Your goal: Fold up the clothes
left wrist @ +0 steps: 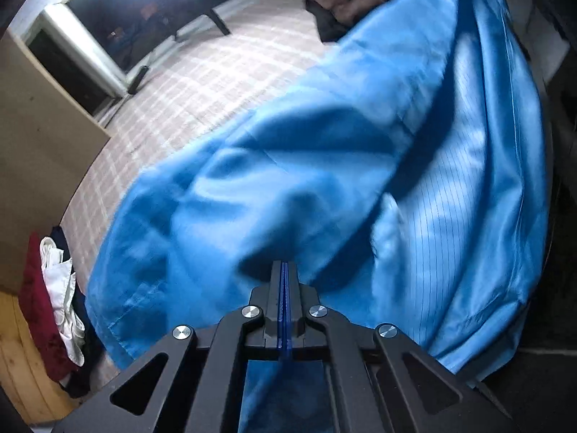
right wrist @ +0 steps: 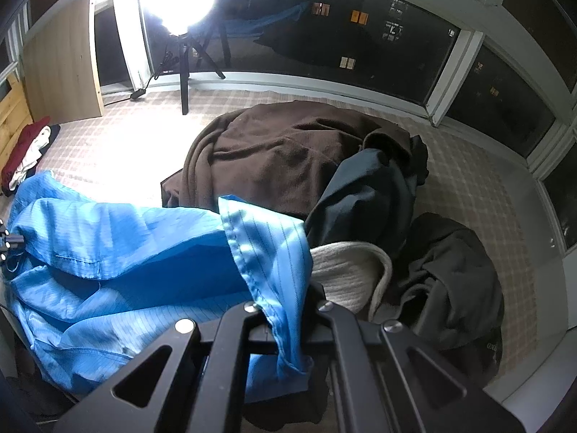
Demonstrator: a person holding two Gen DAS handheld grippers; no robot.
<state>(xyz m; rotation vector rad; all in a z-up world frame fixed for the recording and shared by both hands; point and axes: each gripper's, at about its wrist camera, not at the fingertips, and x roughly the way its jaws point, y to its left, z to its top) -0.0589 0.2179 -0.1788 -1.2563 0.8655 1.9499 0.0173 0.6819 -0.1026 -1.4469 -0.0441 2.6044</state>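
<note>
Both hand-held grippers [left wrist: 285, 270] [right wrist: 288, 310] clamping blue garment [left wrist: 324, 180]

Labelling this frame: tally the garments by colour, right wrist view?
Blue: 1, the blue garment held up by both grippers
Brown: 1, the brown blanket
Dark navy: 1, jacket
Dark grey: 1, bundle
Cream: 1, knit
Red: 1
White: 1
Total: 7

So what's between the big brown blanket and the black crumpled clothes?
In the right wrist view, a dark navy garment lies between the brown fleece blanket and the black crumpled garment.
</note>
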